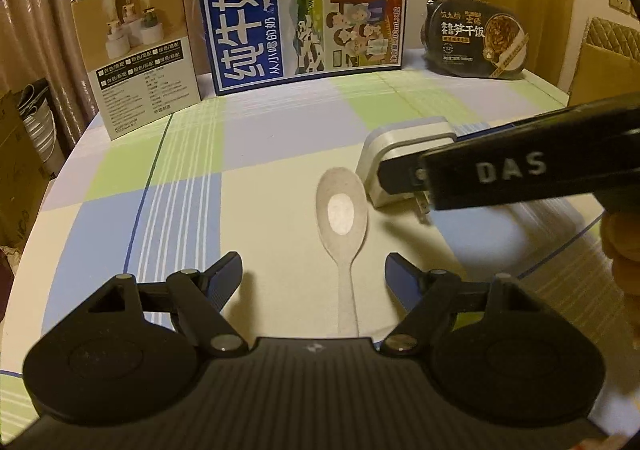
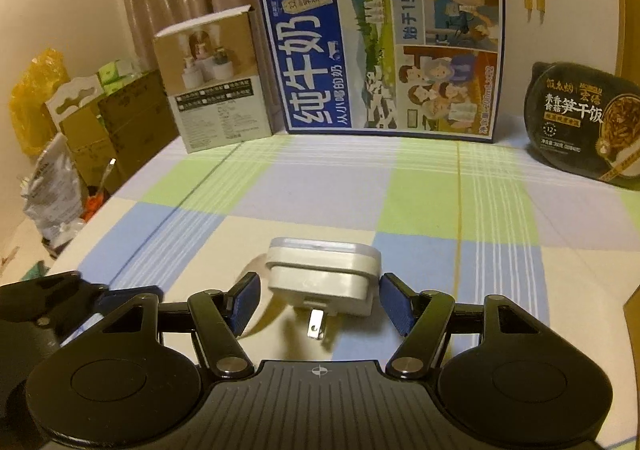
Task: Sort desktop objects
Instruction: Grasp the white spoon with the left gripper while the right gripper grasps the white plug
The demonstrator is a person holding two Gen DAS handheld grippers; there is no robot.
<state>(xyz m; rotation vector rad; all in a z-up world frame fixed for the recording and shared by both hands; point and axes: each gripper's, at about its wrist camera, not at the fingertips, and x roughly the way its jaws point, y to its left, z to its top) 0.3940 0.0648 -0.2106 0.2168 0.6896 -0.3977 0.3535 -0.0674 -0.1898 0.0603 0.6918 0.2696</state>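
Left gripper (image 1: pixel 314 276) spread wide, fingers either side of pale spoon (image 1: pixel 341 222), not touching it. Spoon flat mid-table, bowl away from camera. Right gripper (image 2: pixel 318 302) also wide apart, straddling white plug adapter (image 2: pixel 324 274), prongs toward camera; contact unclear. Adapter just right of spoon. Milk carton (image 1: pixel 300 6), small box (image 1: pixel 136 54), black meal tub (image 2: pixel 580 126) along table's far edge on checked cloth (image 2: pixel 420 190).

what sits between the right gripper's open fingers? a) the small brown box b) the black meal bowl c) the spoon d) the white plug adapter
d: in the right wrist view the white plug adapter lies on the tablecloth between the open fingers of the right gripper, prongs toward the camera, while the spoon lies in front of the left gripper.
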